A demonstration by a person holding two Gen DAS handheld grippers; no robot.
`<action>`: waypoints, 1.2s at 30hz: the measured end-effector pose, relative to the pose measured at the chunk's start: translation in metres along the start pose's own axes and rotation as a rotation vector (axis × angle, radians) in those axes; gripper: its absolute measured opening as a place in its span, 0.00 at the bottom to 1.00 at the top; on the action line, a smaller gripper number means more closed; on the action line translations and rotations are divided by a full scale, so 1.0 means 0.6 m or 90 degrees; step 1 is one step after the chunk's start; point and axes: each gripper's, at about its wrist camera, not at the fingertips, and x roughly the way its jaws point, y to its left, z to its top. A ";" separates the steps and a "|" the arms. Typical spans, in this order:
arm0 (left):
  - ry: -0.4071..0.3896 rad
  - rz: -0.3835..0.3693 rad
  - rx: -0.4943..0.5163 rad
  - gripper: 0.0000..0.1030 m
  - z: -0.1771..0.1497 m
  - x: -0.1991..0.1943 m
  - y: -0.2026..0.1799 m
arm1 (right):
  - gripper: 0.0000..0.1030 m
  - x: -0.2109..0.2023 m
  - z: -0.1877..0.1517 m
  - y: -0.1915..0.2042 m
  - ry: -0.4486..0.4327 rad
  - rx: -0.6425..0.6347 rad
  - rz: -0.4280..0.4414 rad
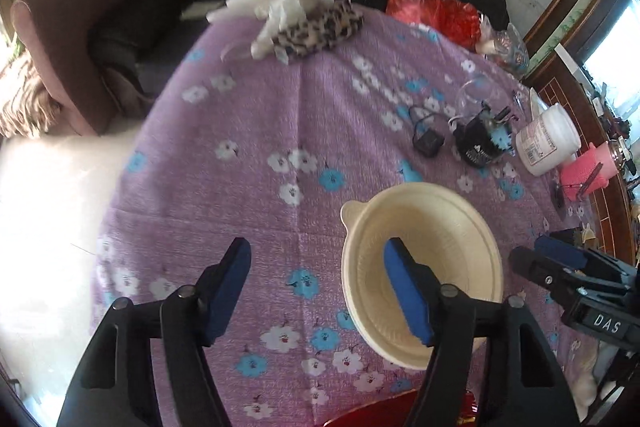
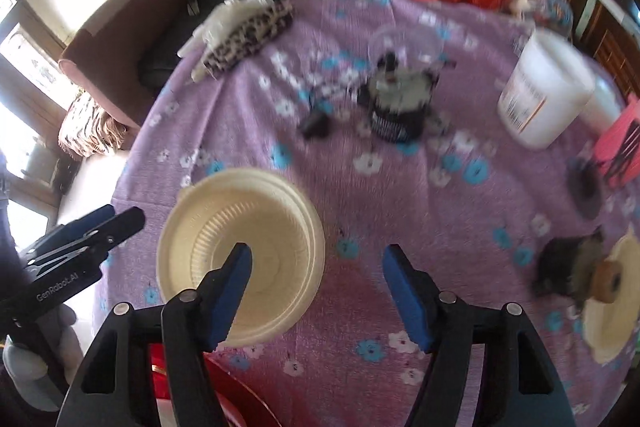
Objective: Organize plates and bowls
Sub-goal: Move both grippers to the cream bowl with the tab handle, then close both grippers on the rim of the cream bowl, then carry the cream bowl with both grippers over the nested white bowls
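Note:
A cream bowl (image 1: 440, 223) with a small tab handle stands upright on the purple flowered tablecloth (image 1: 280, 115); in the right wrist view it looks like a stack of bowls (image 2: 264, 211). My left gripper (image 1: 320, 291) is open and empty, its right finger over the bowl's left side. My right gripper (image 2: 316, 295) is open and empty, its left finger over the bowl's right side. A cream plate (image 2: 612, 331) with a brown roll on it lies at the right edge. A red dish (image 2: 240, 403) shows at the near edge. Each gripper shows in the other's view, the right one (image 1: 560, 267) and the left one (image 2: 92, 231).
At the back of the table lie a leopard-print cloth (image 1: 316, 27), white bags, a red plastic bag (image 1: 436, 7), a black cup (image 1: 480, 143), a black charger (image 1: 426, 141), a clear cup (image 2: 404, 43), a white jar (image 1: 548, 139) and a pink item (image 1: 592, 167). A sofa stands behind.

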 end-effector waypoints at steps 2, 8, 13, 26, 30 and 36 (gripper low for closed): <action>0.019 -0.002 0.003 0.67 0.001 0.022 -0.003 | 0.70 0.022 0.002 -0.007 0.016 0.018 0.004; 0.053 -0.013 0.021 0.67 0.001 0.052 -0.009 | 0.58 0.055 0.003 0.002 0.050 0.027 0.017; 0.078 -0.012 0.027 0.61 -0.003 0.070 -0.011 | 0.48 0.070 -0.001 0.013 0.066 0.013 0.019; 0.079 -0.030 0.025 0.13 -0.012 0.042 -0.015 | 0.17 0.042 -0.003 0.040 0.045 -0.013 0.033; 0.056 -0.026 0.022 0.14 -0.016 -0.003 -0.017 | 0.17 -0.007 -0.004 0.063 0.008 -0.043 0.039; 0.015 -0.013 0.007 0.14 -0.033 -0.090 -0.016 | 0.17 -0.073 -0.027 0.094 -0.034 -0.083 0.067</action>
